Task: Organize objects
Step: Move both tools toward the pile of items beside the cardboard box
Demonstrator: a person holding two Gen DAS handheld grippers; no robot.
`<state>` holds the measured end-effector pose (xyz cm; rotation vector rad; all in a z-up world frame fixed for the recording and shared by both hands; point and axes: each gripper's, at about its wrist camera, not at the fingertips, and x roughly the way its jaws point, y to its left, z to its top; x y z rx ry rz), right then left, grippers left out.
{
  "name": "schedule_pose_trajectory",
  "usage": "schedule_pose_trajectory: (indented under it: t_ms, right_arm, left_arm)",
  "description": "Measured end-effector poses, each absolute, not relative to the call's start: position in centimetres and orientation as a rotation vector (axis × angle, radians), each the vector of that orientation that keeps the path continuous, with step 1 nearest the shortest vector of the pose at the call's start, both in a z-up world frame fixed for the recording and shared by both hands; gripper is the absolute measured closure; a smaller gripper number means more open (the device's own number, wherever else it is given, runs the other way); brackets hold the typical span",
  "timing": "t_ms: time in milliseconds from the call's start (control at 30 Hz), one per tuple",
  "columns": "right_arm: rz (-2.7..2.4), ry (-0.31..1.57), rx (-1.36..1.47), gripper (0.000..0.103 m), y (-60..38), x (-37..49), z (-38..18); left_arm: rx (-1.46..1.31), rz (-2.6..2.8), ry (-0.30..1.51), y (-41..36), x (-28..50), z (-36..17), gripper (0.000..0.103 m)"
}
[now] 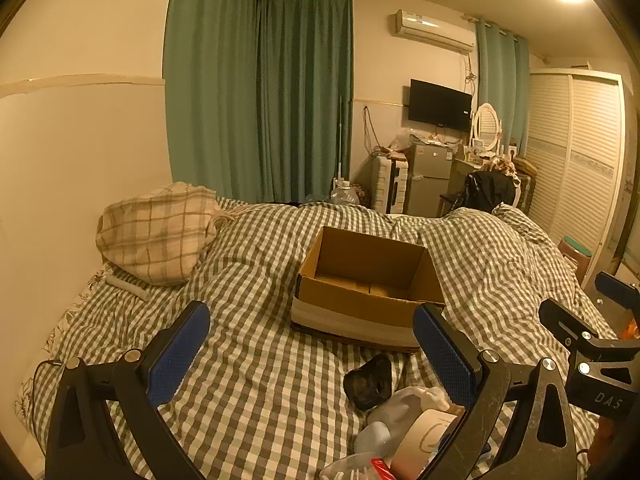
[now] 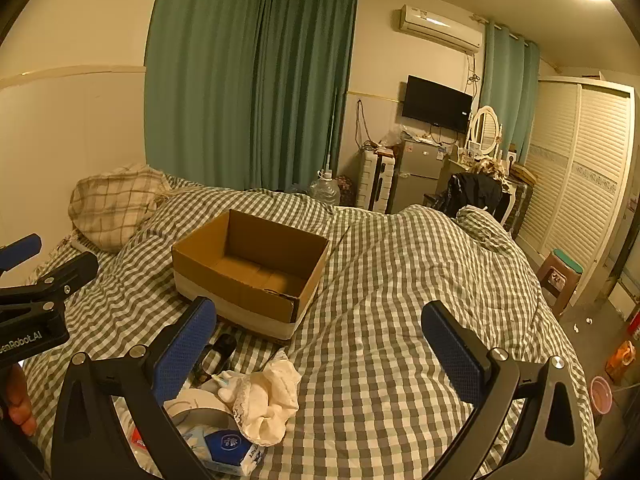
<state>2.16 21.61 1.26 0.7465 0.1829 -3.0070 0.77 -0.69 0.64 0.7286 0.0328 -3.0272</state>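
Observation:
An open, empty cardboard box (image 1: 366, 280) (image 2: 252, 268) sits on the green checked bed cover (image 1: 256, 364) (image 2: 400, 300). In front of it lies a pile of small items: a black mesh pouch (image 1: 370, 380), a roll of tape (image 1: 430, 434) (image 2: 196, 410), a crumpled white cloth (image 2: 268, 396), a blue tissue pack (image 2: 228, 446) and a dark object (image 2: 218, 354). My left gripper (image 1: 312, 356) is open and empty, above the cover left of the pile. My right gripper (image 2: 320, 354) is open and empty, right of the pile.
A plaid pillow (image 1: 156, 232) (image 2: 114, 204) lies at the bed's far left by the wall. Beyond the bed stand green curtains (image 1: 260, 92), a small fridge (image 1: 430, 178), a TV (image 1: 440, 106) and a louvred wardrobe (image 1: 580, 152). A stool (image 2: 560, 276) stands on the floor at right.

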Motion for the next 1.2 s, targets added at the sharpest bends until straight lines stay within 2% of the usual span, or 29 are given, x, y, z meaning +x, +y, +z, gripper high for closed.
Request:
schedule_pose_trajectory:
  t_ms: [1200]
  right_arm:
    - [-2.953,0.184,0.728,0.0,20.85,2.65,1.43]
  left_arm:
    - [0.703,-3.02,0.0,-0.35,1.15,0.9,0.0]
